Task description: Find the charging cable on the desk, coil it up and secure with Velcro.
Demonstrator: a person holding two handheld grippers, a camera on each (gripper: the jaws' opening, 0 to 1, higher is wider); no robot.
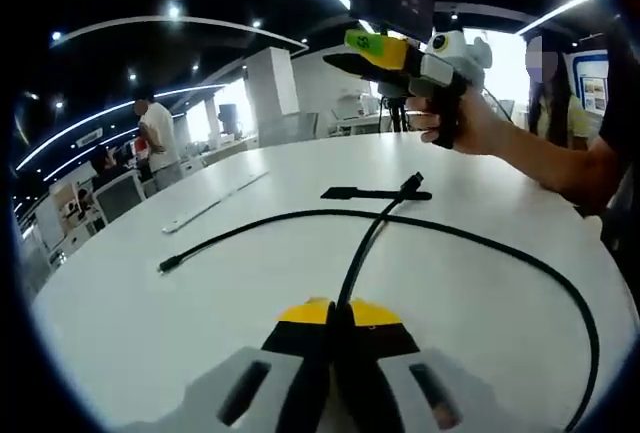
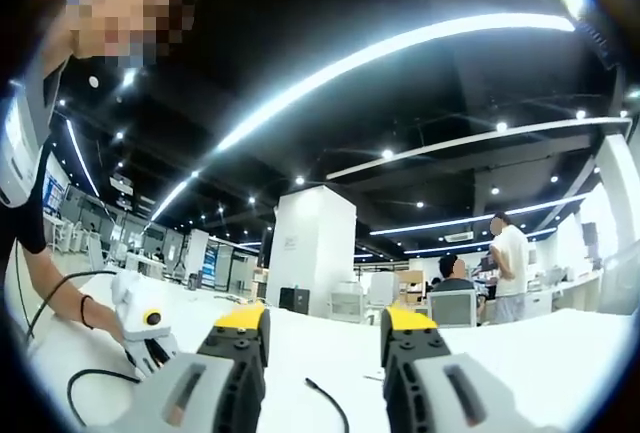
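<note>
Charging cable [image 1: 470,243] found, lying uncoiled in a wide loop across the white worktop [image 1: 150,323]; one stretch is pinched in the left gripper's [image 1: 340,328] clenched fingers. Velcro strap [image 1: 360,193] lies unfastened. Right gripper [image 2: 325,338] held aloft, fingers spread, empty. Coiling judged barely begun.

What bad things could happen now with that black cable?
The left gripper pinches the black cable with its jaws shut, while the right gripper is up in the air with open jaws, holding nothing. Pulling one-handed might drag the loose plug end across the white table and spoil the loop. The Velcro strap lies flat near the cable and could get swept aside.
</note>
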